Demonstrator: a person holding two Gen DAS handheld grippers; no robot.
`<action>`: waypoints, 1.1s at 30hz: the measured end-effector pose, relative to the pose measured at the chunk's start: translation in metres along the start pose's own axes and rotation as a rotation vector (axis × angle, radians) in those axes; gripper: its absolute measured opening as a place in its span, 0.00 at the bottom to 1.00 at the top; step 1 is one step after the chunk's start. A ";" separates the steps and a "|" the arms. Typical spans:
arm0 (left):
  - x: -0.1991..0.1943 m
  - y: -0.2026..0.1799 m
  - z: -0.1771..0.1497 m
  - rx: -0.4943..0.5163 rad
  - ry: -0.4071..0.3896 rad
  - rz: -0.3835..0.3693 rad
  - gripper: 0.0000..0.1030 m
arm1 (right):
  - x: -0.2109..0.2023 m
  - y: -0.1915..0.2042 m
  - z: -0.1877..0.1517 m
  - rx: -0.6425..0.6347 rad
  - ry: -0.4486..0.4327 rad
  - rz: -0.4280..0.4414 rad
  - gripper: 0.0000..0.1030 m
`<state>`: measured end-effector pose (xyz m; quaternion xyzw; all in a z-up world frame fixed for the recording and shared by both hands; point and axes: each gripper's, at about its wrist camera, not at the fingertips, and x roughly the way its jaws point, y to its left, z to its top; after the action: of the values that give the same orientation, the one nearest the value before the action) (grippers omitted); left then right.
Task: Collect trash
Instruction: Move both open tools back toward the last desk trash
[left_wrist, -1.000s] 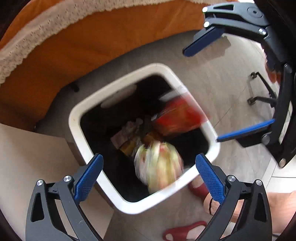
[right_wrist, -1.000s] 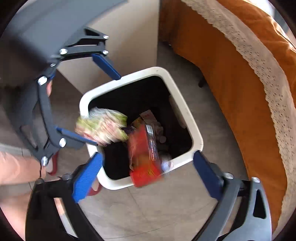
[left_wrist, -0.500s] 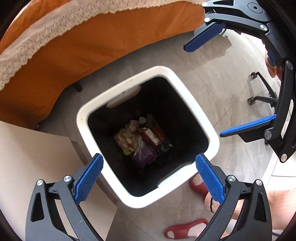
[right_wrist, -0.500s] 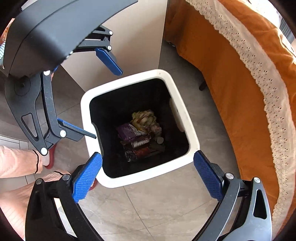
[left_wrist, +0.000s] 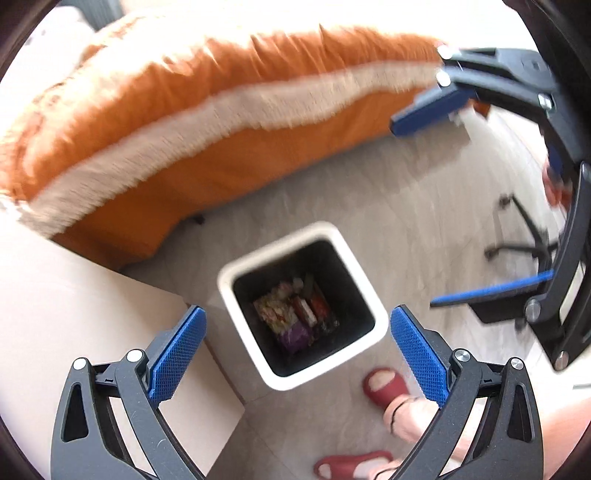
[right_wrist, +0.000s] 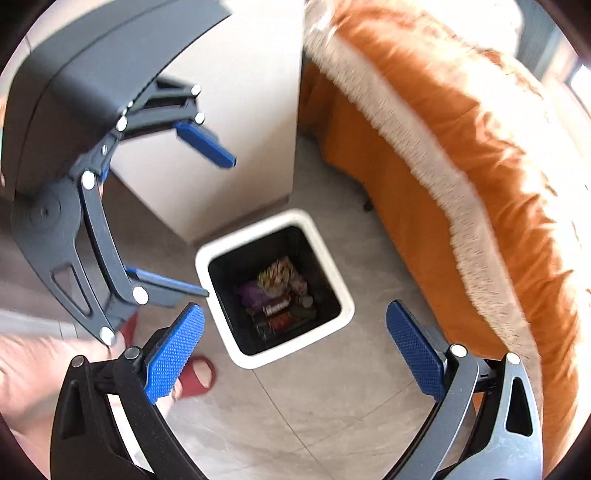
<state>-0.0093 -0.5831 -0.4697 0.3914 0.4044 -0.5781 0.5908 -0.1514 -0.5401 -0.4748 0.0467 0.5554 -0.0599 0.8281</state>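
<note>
A white square trash bin (left_wrist: 240, 317) with a black inside stands on the grey tile floor; it also shows in the right wrist view (right_wrist: 334, 273). Several snack wrappers (left_wrist: 295, 314) lie at its bottom, also seen in the right wrist view (right_wrist: 277, 291). My left gripper (left_wrist: 295, 347) is open and empty, high above the bin. My right gripper (right_wrist: 295, 347) is open and empty, also high above the bin. Each gripper shows in the other's view: the right gripper (left_wrist: 461, 206), the left gripper (right_wrist: 214, 225).
An orange bed cover with a lace trim (left_wrist: 184, 140) lies beyond the bin. A pale cabinet (left_wrist: 74, 314) stands beside the bin. The person's feet in red slippers (left_wrist: 384, 384) are next to the bin. Black chair legs (left_wrist: 524, 240) stand at the right.
The two wrappers fell from the grippers into the bin. Both grippers, still open, have since risen away from the bin, so it looks smaller.
</note>
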 end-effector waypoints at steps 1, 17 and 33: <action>-0.020 0.002 0.007 -0.022 -0.029 0.014 0.95 | -0.017 -0.002 0.005 0.020 -0.027 -0.012 0.96; -0.262 0.013 0.029 -0.175 -0.344 0.280 0.95 | -0.223 0.020 0.093 0.143 -0.397 -0.064 0.96; -0.445 0.126 -0.138 -0.555 -0.401 0.653 0.95 | -0.270 0.204 0.269 -0.074 -0.608 0.186 0.96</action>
<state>0.1109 -0.2886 -0.1072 0.2059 0.2773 -0.2964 0.8904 0.0236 -0.3648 -0.1215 0.0472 0.2778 0.0250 0.9591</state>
